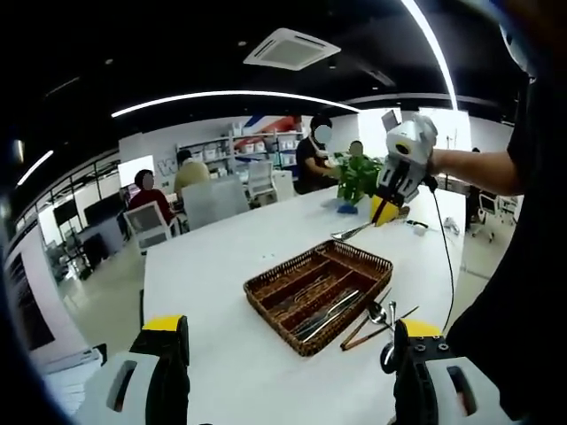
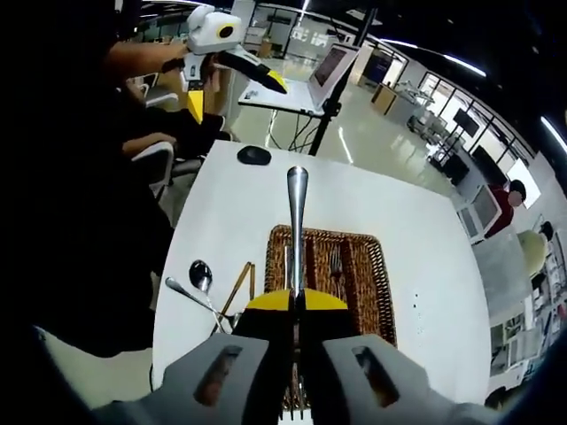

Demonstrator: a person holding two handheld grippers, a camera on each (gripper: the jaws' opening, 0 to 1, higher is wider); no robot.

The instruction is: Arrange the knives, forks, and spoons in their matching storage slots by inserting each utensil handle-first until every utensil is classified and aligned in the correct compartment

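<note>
A brown wicker basket (image 1: 266, 285) (image 2: 383, 292) with lengthwise slots lies on the white table and holds several metal utensils. My right gripper (image 2: 297, 305) (image 1: 386, 211) is shut on a metal fork (image 2: 297, 204) (image 1: 353, 233), held in the air above the table. Its handle points forward over the basket and its tines sit back under the jaws. My left gripper (image 1: 288, 354) (image 2: 229, 88) stands open with nothing between its jaws, raised well off the table. Beside the basket lie two spoons (image 2: 200, 274) (image 1: 379, 312) and brown chopsticks (image 2: 239, 288) (image 1: 359, 332).
A black mouse (image 2: 254, 155) rests near one table edge, with a laptop (image 2: 312, 80) on a stand beyond it. A green plant (image 1: 357, 177) stands at the table's far end. Several people sit on chairs past it. A person's arm (image 1: 478, 168) holds the right gripper.
</note>
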